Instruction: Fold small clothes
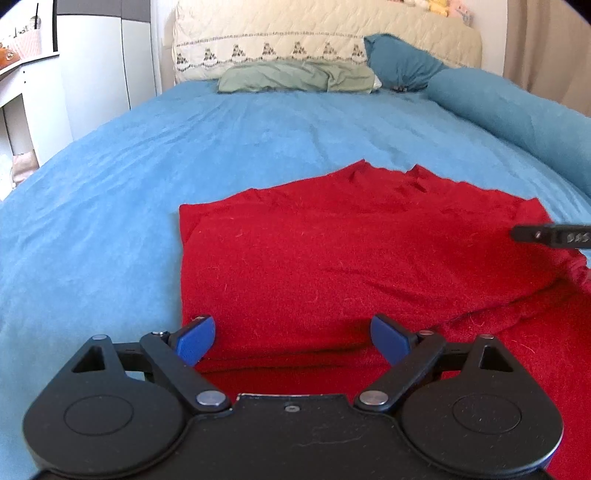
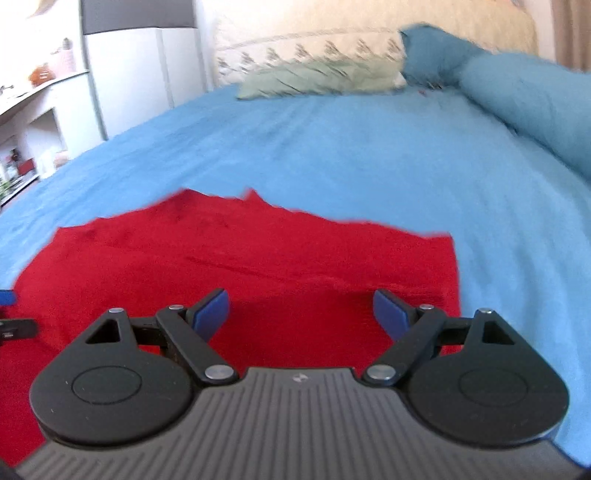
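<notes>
A red knitted garment (image 1: 332, 258) lies flat on the blue bedspread (image 1: 110, 203), its left side folded over. My left gripper (image 1: 293, 338) is open and empty, hovering over the garment's near left part. My right gripper (image 2: 301, 314) is open and empty over the garment (image 2: 258, 266) near its right edge. A black fingertip of the right gripper (image 1: 546, 236) shows at the right edge of the left wrist view. Part of the left gripper (image 2: 11, 325) shows at the left edge of the right wrist view.
A green pillow (image 1: 295, 75), a cream quilted headboard cover (image 1: 295, 33) and a teal bolster (image 1: 517, 110) lie at the far end of the bed. A white wardrobe (image 1: 99, 66) and shelves (image 1: 18, 92) stand to the left.
</notes>
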Action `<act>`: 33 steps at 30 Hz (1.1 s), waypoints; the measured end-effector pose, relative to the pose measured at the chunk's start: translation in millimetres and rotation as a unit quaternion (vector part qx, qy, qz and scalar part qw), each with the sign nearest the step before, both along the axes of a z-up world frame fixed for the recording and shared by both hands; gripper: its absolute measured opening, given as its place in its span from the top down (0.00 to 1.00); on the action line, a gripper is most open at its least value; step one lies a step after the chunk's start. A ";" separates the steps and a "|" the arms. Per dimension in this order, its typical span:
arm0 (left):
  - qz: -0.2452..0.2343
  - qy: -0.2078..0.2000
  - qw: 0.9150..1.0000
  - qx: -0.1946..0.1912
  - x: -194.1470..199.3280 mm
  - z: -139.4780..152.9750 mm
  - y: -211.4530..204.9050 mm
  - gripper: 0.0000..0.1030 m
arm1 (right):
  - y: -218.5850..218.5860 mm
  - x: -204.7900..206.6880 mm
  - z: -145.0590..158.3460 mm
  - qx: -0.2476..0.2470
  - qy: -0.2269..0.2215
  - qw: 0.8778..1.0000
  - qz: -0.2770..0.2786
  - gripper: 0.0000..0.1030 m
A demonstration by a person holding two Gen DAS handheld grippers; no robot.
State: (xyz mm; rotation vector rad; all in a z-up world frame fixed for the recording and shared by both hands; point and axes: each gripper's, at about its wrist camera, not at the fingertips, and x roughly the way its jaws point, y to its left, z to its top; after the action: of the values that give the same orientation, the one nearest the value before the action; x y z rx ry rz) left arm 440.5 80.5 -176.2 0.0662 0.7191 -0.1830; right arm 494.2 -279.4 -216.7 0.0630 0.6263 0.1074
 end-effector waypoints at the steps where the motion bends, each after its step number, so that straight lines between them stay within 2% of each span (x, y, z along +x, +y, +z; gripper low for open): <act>1: -0.001 -0.006 1.000 -0.002 -1.6 -1.6 0.9 0.08 | -7.4 -1.3 -3.3 0.006 -0.007 1.000 0.000 0.02; 5: -0.005 -0.025 1.000 -0.005 -9.1 -3.4 2.5 0.08 | -17.6 -1.7 -4.9 0.016 -0.022 1.000 -0.004 0.03; 8: 0.013 -0.043 0.999 -0.006 -21.6 9.1 3.1 0.09 | -26.7 -17.1 9.6 0.009 -0.039 0.999 -0.030 0.02; 12: 0.016 -0.072 0.997 0.007 -57.2 56.4 2.8 0.09 | -41.7 -60.5 55.1 0.021 -0.066 0.997 -0.037 0.02; 15: 0.010 -0.092 0.996 0.006 -94.8 102.5 7.4 0.02 | -48.6 -103.0 96.4 0.019 -0.075 0.996 -0.040 0.02; 20: 0.029 -0.106 0.994 -0.011 -164.2 167.3 32.3 0.00 | -52.9 -194.2 152.8 0.018 -0.089 0.996 -0.019 0.00; 22: 0.032 -0.108 0.993 -0.030 -189.8 180.5 44.8 0.00 | -53.0 -227.1 166.9 0.009 -0.092 0.996 -0.012 0.00; 25: 0.037 -0.103 0.993 -0.049 -232.1 189.0 61.7 0.01 | -53.6 -279.6 178.6 0.009 -0.094 0.996 -0.004 0.00; 27: 0.041 -0.099 0.993 -0.044 -253.6 186.5 66.7 0.01 | -54.0 -313.1 181.4 0.011 -0.094 0.996 -0.008 0.00; 29: 0.043 -0.089 0.994 -0.046 -274.4 179.5 69.8 0.01 | -54.7 -344.2 178.6 0.023 -0.088 0.996 -0.012 0.00; 33: 0.055 -0.048 0.993 -0.089 -303.9 148.8 76.2 0.02 | -51.6 -398.0 158.8 0.019 -0.084 0.996 -0.025 0.00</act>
State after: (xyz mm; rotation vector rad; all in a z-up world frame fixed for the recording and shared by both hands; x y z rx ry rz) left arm 136.6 156.8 -27.4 -0.1346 0.6061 -0.1366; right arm 96.3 -331.0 -57.9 0.1047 0.4542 0.0741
